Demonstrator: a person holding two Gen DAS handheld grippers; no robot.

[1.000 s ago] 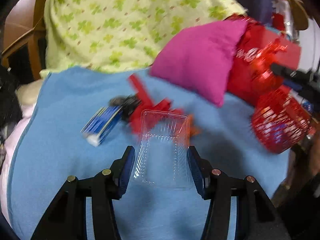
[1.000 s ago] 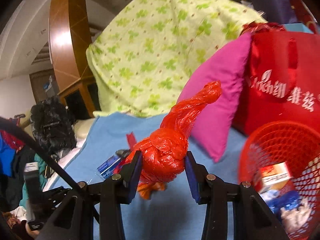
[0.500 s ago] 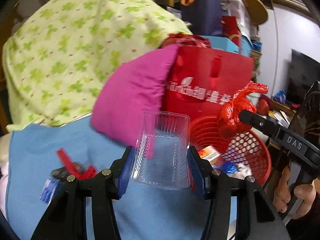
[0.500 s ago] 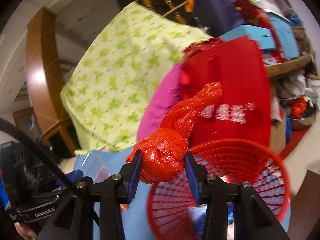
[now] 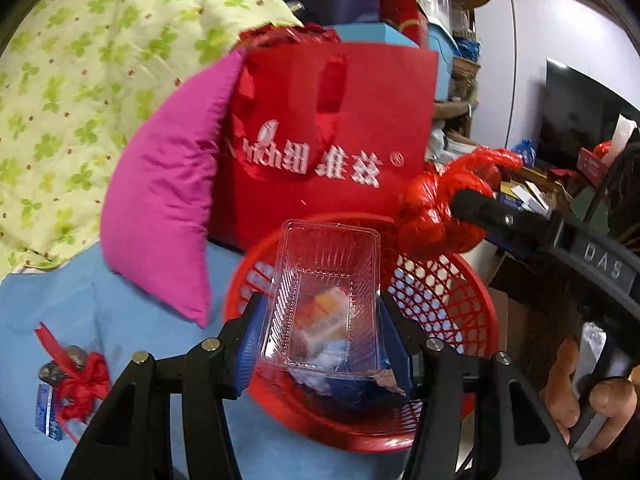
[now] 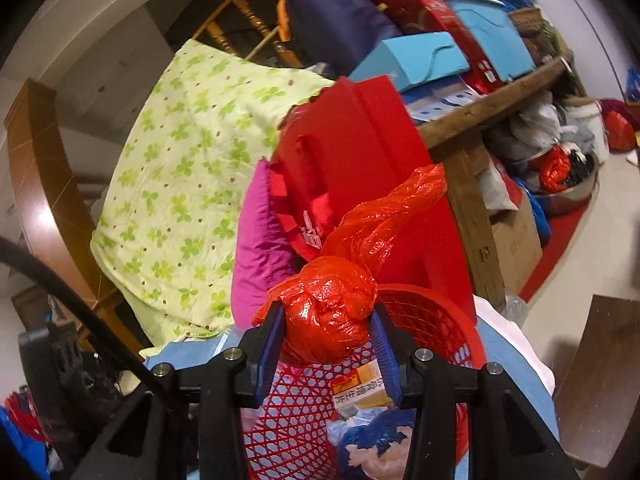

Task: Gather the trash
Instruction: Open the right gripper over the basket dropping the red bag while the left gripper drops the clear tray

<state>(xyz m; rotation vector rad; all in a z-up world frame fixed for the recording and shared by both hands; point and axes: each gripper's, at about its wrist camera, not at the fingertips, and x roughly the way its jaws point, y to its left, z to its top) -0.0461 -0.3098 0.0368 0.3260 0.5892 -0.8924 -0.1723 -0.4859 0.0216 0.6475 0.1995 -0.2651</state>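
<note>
Count: one clear tray (image 5: 326,300), one knotted red bag (image 6: 334,308), one red basket (image 5: 444,292), two grippers, one hand (image 5: 588,392) in view.

Left gripper (image 5: 320,340): fingers (image 5: 250,344) sit at the tray's two long sides, pads at its ribbed walls, tray upright between them above the basket's near rim. Jaws have just been opening a bit, tray between them; I cannot tell whether the pads press it or have let go.

Right gripper (image 6: 328,344): fingers (image 6: 272,344) clamped on the bag's ball part, twisted tail sticking up and right past the tips. Jaws have eased open slightly, but the bag sits pinched between both pads, over the basket's far rim.

Left view only: right gripper from the side with the hand on its handle, blue bed cover (image 5: 120,340), leftover trash at lower left: red ribbon (image 5: 80,380) over a small blue pack (image 5: 46,412) and something dark, well apart from the basket. Also the pink pillow (image 5: 168,208) and red tote (image 5: 332,140) with white lettering, both just behind the basket.

Right view only: basket contents from above, namely a carton (image 6: 360,390) with an orange-yellow label, blue wrapper (image 6: 376,436), pale crumpled stuff. Cluttered shelf behind, floor at right.

Both views: green-clover sheet (image 6: 180,184) behind the pillow.
</note>
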